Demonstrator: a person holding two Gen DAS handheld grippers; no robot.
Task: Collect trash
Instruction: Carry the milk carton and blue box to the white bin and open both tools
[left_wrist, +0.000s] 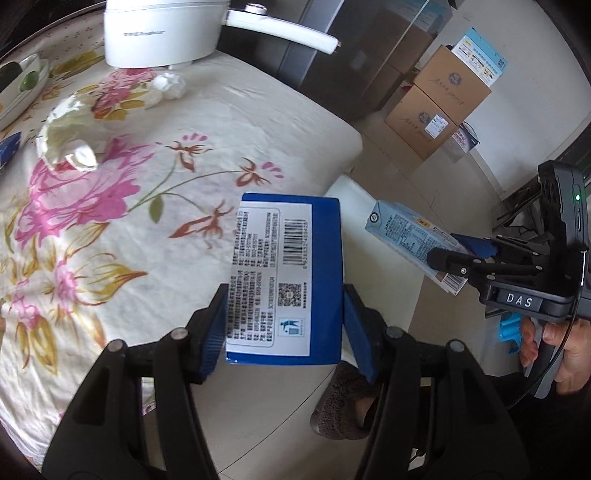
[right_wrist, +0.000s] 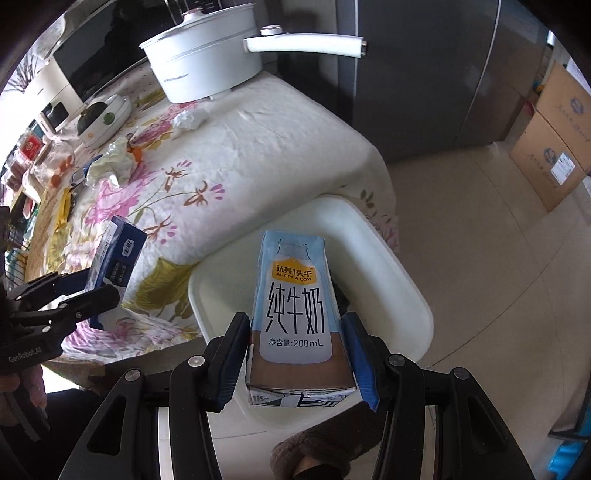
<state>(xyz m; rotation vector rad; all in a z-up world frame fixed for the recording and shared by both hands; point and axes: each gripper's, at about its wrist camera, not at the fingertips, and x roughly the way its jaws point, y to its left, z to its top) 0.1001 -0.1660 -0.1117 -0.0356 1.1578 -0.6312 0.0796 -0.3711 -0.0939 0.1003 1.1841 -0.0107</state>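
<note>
Clamping a dark blue carton (left_wrist: 291, 280), the left gripper (left_wrist: 284, 328) has its two blue pads pressed against the carton's long sides, jaws about half spread, barcode label facing up. In the right wrist view the right gripper (right_wrist: 299, 354) likewise pinches a pale blue milk carton (right_wrist: 295, 314) by its sides, near its brown base, printed front toward the camera. That carton hangs directly over a white bin (right_wrist: 399, 280) standing on the tiled floor against the table edge.

From the left wrist view the right gripper sits at three o'clock, a hand (left_wrist: 554, 354) on its handle, the pale carton jutting toward ten o'clock. A slippered foot (left_wrist: 343, 402) shows at six o'clock below the blue carton.

Farther off, on the floral tablecloth (left_wrist: 110, 229), crumpled white wrappers (left_wrist: 66, 136) lie at ten o'clock and a wadded tissue (left_wrist: 168, 86) at eleven. Beyond them, a white electric pot (left_wrist: 162, 33) stands at twelve. Cardboard boxes (left_wrist: 439, 107) are stacked on the floor at two o'clock.
</note>
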